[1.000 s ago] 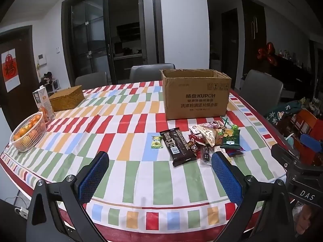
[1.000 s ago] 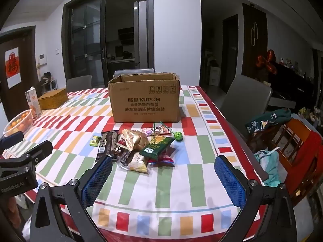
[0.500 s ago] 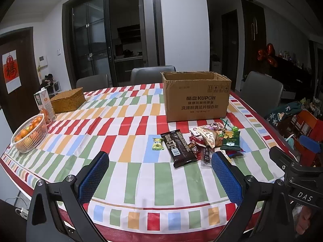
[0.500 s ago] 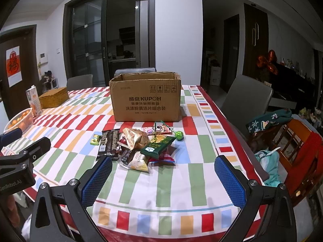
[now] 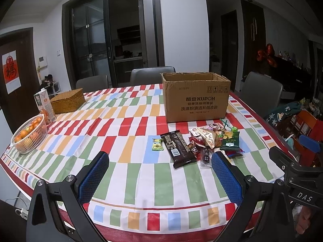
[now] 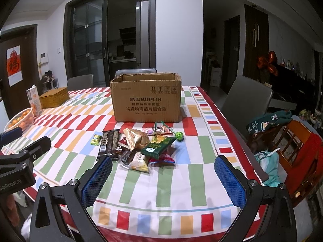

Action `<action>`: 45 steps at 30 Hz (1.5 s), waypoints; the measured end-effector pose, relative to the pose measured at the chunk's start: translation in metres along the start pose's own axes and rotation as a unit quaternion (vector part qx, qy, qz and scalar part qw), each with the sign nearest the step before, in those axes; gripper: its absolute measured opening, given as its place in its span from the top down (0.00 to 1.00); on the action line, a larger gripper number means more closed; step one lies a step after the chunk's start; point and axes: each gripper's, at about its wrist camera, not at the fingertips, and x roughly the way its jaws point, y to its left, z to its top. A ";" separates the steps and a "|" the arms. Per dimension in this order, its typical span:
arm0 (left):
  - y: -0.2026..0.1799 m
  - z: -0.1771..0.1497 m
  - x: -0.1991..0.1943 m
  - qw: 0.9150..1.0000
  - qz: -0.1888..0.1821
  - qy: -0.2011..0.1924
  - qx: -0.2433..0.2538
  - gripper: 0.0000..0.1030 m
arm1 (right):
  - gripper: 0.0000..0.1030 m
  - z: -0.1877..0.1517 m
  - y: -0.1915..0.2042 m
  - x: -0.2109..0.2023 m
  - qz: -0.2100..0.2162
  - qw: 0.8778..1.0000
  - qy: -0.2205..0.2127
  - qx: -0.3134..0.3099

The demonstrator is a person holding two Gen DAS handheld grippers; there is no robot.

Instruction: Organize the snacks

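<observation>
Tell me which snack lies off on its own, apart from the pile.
The small yellow-green candy packet. It lies alone on the tablecloth, just left of the long dark chocolate bar, while the other wrappers overlap in a heap in front of the cardboard box.

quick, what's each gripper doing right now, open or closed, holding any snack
Left gripper: open, holding nothing, above the near table edge.
Right gripper: open, holding nothing, short of the snack pile.
</observation>
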 end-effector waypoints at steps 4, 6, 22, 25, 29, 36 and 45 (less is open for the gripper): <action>0.000 0.001 -0.001 1.000 0.000 -0.001 0.000 0.00 | 0.00 -0.001 0.000 -0.002 0.000 1.000 -0.001 -0.001; 0.000 0.000 -0.001 1.000 0.000 -0.001 0.000 0.00 | 0.00 -0.002 0.000 -0.003 -0.001 1.000 -0.001 -0.001; 0.001 0.000 -0.001 1.000 0.000 -0.002 0.000 0.00 | 0.00 -0.003 0.000 -0.004 -0.001 1.000 -0.001 -0.002; 0.001 0.000 -0.001 1.000 0.000 -0.002 0.000 0.00 | 0.00 -0.003 0.001 -0.004 -0.001 1.000 -0.001 -0.002; 0.001 0.000 -0.001 1.000 0.000 -0.002 0.000 0.00 | 0.00 -0.003 0.000 -0.003 -0.001 1.000 -0.001 -0.003; 0.001 -0.001 -0.001 1.000 0.001 -0.002 0.000 0.00 | 0.00 -0.004 0.001 -0.003 -0.001 1.000 -0.001 -0.003; 0.002 0.000 0.000 1.000 0.004 -0.001 0.002 0.00 | 0.00 -0.005 0.003 0.002 0.004 1.000 0.008 -0.004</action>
